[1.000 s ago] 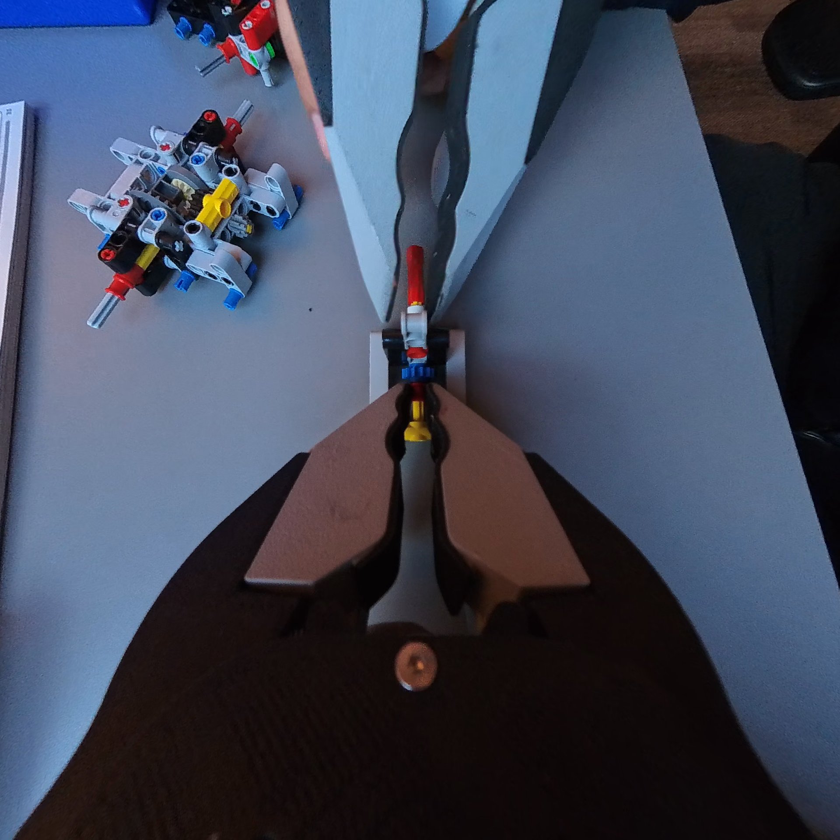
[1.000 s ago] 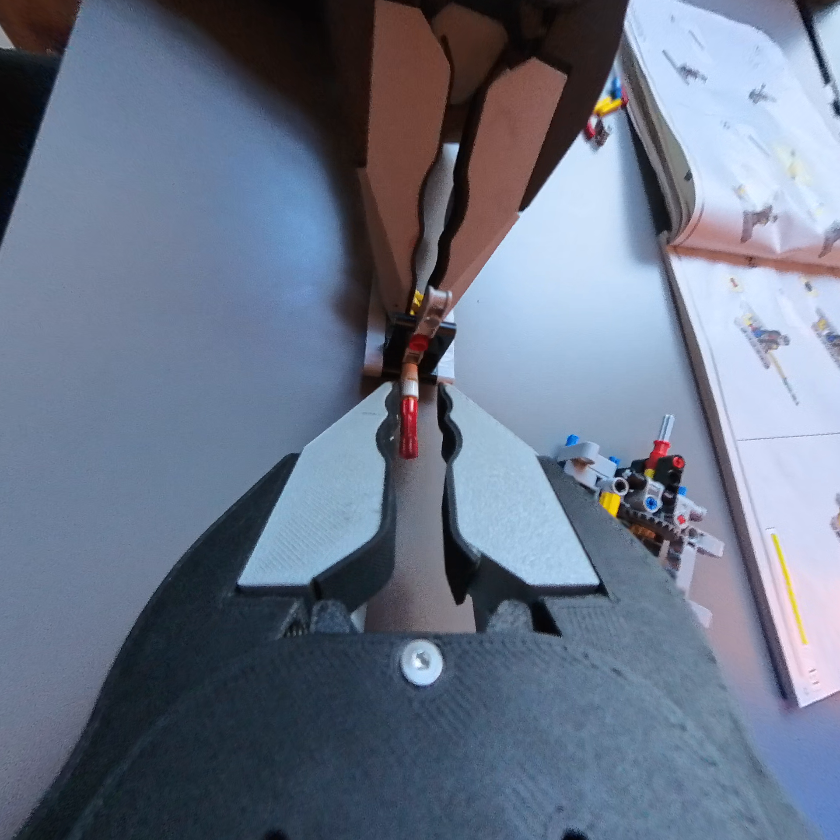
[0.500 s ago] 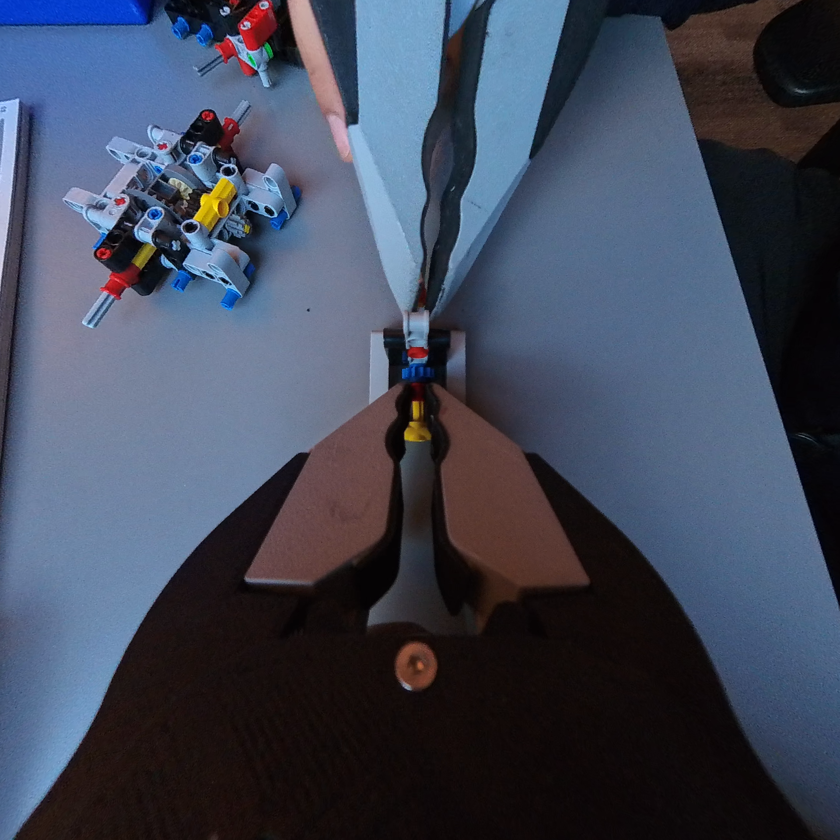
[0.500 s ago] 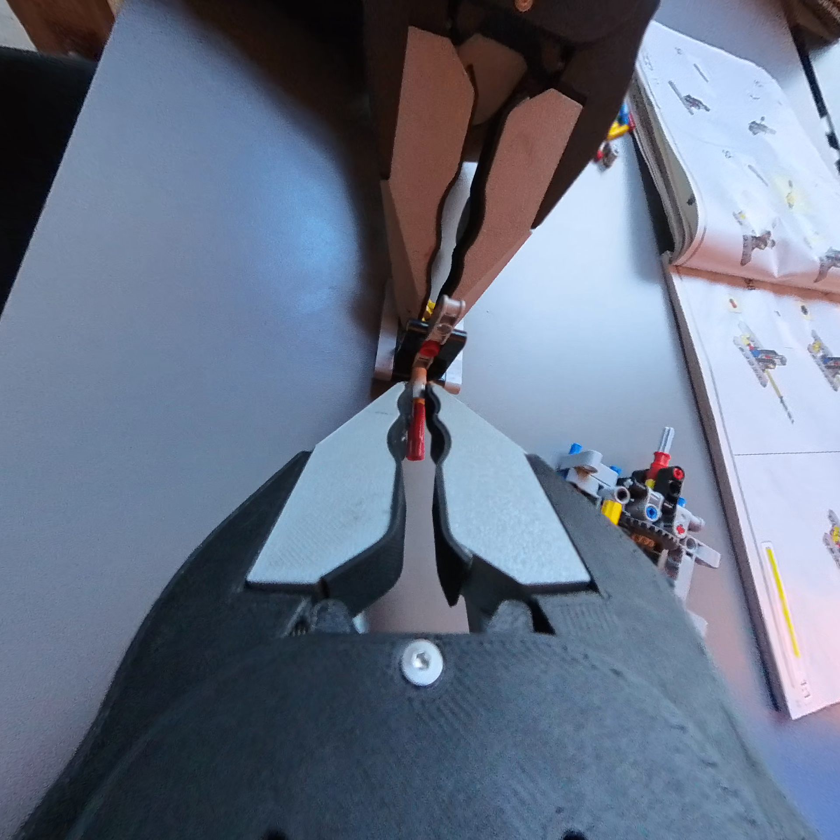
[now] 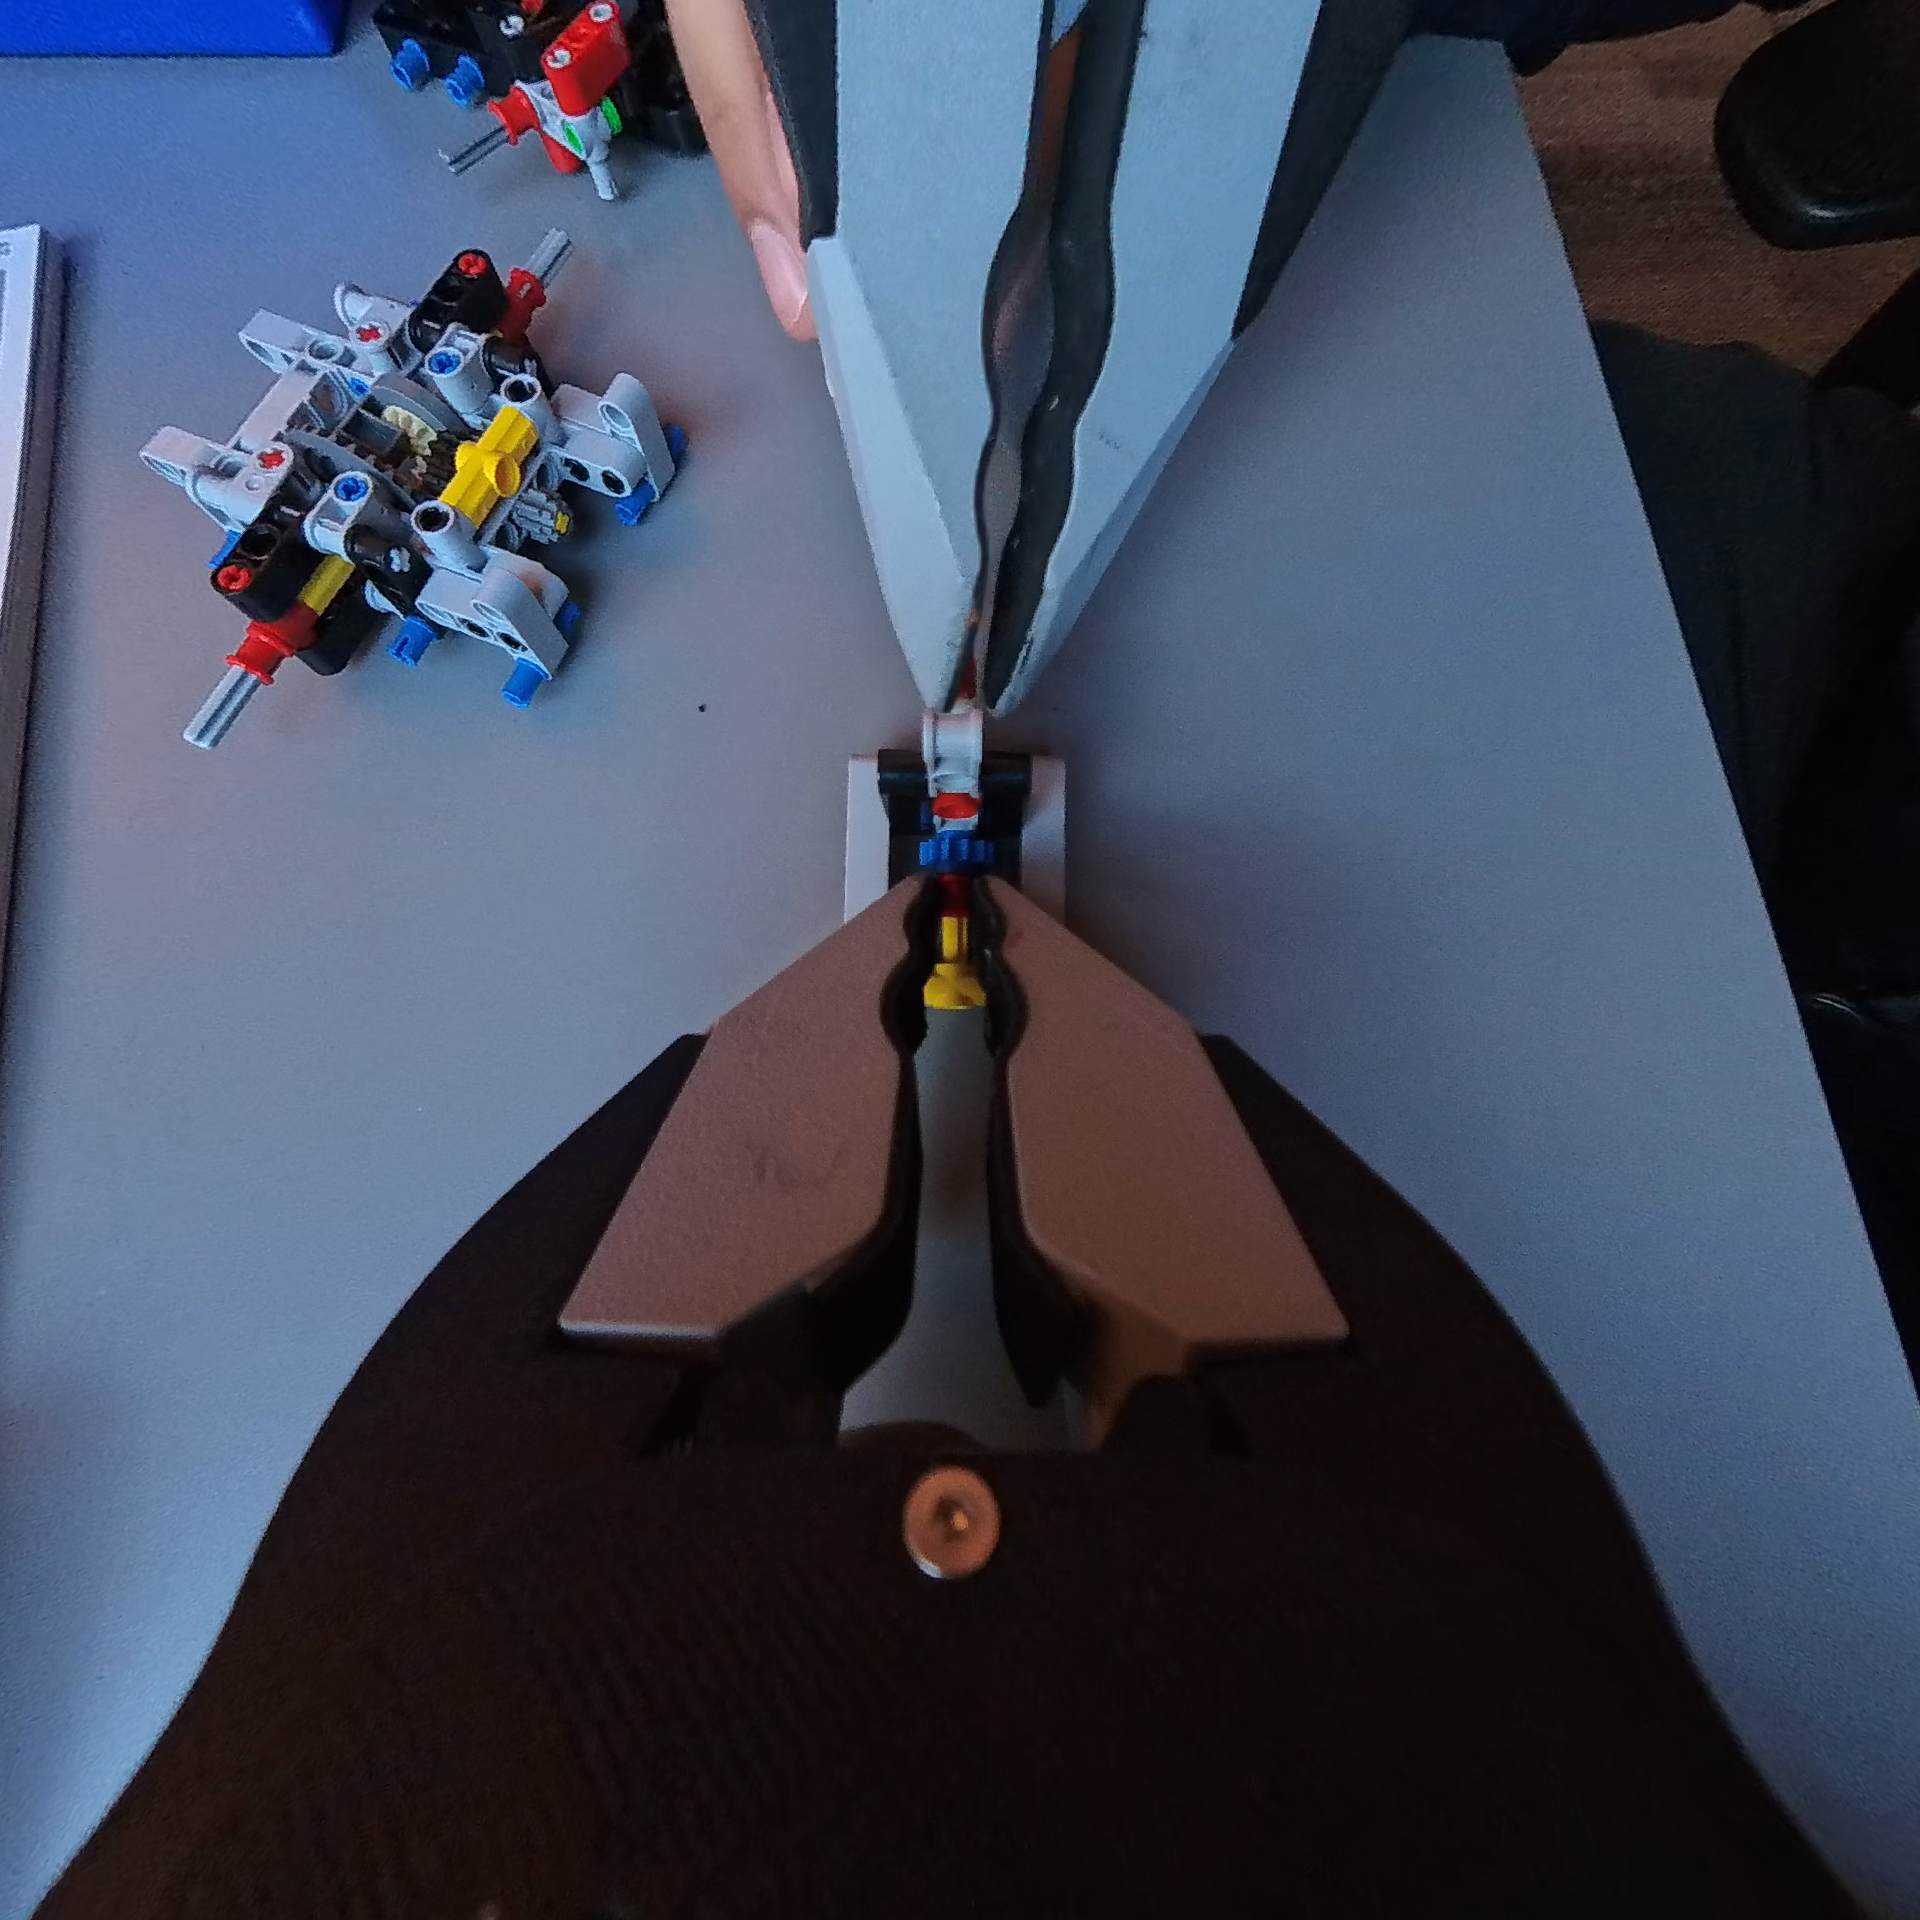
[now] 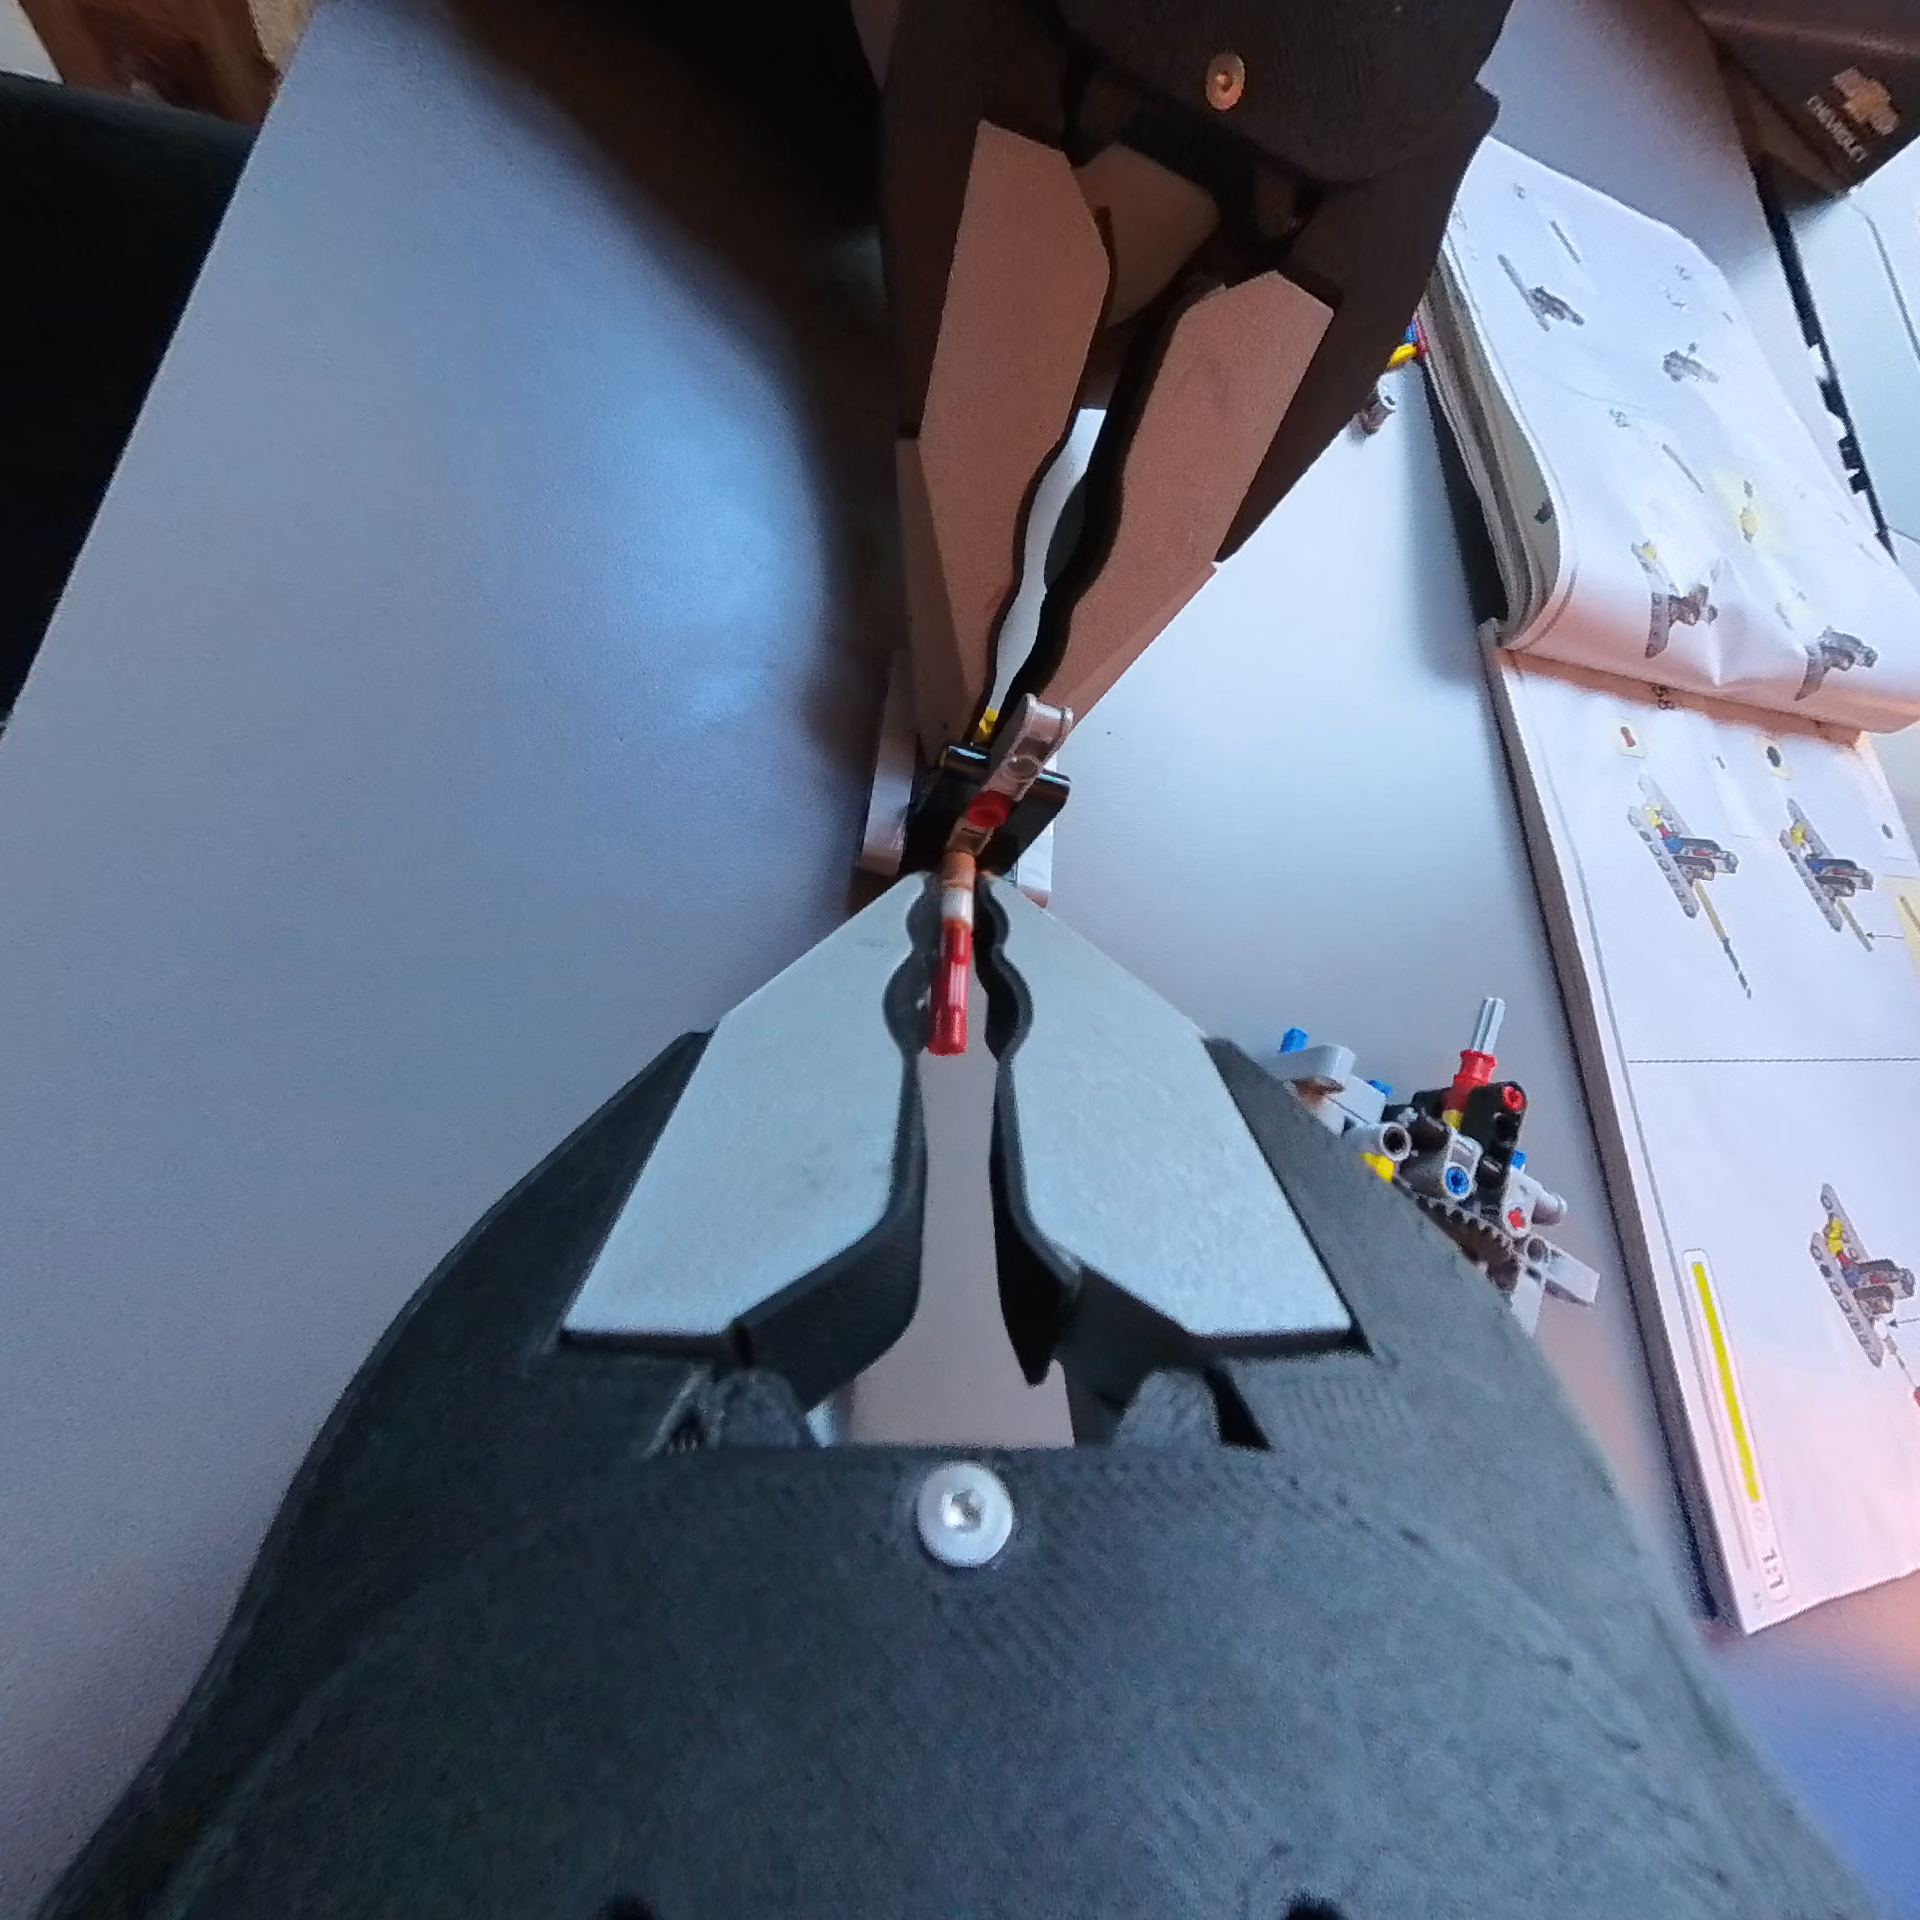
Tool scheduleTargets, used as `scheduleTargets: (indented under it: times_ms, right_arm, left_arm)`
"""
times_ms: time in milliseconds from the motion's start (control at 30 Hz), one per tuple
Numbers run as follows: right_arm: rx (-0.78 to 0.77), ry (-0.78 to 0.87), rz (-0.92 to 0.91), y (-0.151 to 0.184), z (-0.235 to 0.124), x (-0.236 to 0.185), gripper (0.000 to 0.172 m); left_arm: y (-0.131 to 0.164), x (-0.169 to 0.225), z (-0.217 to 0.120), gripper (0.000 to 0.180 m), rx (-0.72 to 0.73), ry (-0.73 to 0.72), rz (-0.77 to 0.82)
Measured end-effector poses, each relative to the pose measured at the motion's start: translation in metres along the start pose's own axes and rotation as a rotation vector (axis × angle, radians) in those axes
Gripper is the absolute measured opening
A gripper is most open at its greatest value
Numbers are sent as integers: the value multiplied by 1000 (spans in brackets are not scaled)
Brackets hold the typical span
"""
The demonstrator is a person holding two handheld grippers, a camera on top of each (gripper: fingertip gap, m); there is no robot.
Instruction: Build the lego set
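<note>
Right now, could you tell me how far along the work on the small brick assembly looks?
Already built: a larger brick assembly lies on the grey table. In hand: the left gripper is shut on the yellow end of the small assembly, and the right gripper is shut on its red axle. Left: the two builds are apart; the instruction booklet lies open.
</note>
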State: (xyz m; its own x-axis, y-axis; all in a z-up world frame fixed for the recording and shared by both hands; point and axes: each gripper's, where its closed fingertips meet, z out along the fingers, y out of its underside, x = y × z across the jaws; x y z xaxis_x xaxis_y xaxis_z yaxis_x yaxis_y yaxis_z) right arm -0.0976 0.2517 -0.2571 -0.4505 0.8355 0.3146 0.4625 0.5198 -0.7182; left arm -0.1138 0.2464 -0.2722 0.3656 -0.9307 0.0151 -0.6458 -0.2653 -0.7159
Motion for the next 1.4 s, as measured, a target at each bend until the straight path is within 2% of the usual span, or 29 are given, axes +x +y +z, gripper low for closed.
scheduleTargets:
  times_ms: [433, 900, 1400]
  right_arm:
    - [-34, -23, 49, 7, 5, 0, 4]
    - [21, -256, 474, 7, 6, 1, 3]
    - [54, -209, 419, 3, -2, 7, 11]
  left_arm:
    - [0, 0, 0, 2, -3, -5, 4]
    - [0, -1, -1, 3, -29, -77, 106]
    - [0, 1, 0, 2, -15, -42, 66]
